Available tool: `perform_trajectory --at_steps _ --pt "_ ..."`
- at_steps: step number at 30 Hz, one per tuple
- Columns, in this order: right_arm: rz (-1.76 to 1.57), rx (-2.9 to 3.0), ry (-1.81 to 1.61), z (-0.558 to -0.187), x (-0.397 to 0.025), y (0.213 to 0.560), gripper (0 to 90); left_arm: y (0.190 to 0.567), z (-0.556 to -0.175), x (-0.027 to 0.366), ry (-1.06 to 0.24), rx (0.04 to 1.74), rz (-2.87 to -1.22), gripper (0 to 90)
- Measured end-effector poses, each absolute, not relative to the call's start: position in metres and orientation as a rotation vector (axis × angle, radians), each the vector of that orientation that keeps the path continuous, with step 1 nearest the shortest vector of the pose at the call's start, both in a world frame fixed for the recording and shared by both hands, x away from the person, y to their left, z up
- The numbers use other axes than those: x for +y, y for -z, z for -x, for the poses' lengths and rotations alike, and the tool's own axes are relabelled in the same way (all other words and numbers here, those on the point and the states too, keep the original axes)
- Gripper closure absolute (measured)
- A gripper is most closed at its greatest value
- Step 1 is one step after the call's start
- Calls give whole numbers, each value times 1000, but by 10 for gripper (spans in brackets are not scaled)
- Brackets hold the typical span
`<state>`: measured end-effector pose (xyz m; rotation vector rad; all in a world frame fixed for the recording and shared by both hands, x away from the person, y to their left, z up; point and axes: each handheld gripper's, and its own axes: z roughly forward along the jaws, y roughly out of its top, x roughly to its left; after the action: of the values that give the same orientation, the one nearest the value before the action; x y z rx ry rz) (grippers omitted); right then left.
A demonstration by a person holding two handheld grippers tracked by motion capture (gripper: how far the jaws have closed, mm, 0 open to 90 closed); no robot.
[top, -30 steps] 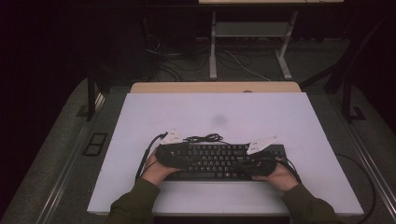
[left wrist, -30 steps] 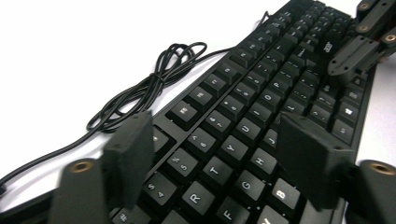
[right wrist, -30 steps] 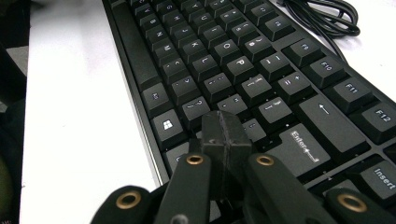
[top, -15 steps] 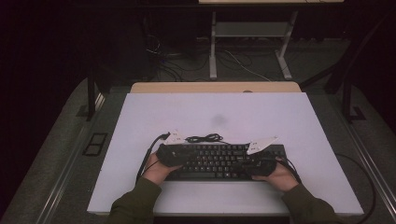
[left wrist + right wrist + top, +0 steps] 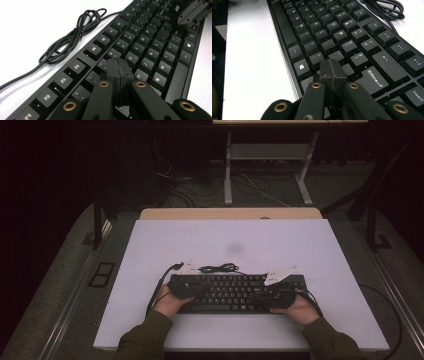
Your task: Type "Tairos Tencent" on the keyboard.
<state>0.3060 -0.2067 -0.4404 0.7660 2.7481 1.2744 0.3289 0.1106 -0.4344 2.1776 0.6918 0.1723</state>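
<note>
Keyboard point(image 5: 235, 292) sits lower centre of the high view, long axis running left-right. My left gripper point(image 5: 117, 75) and right gripper point(image 5: 332, 72), both pinched together, hover over opposite ends.

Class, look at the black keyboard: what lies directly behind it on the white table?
Behind the keyboard lies its bundled black cable on the white table. Whatever is beneath the keyboard is covered.
</note>
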Motion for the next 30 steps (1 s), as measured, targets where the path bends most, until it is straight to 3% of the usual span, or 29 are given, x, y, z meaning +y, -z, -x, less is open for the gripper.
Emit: perform_trajectory --at_steps 21,24,30 --pt "-768 2747 -1271 -306 -206 440 897 429 -327 114 -171 695 -2134 858" --pt "-770 2746 -1269 -306 -206 440 897 429 -327 114 -164 705 -2123 784" --pt "-769 2746 -1270 -306 -206 440 897 429 -326 112 -170 707 -2112 519"
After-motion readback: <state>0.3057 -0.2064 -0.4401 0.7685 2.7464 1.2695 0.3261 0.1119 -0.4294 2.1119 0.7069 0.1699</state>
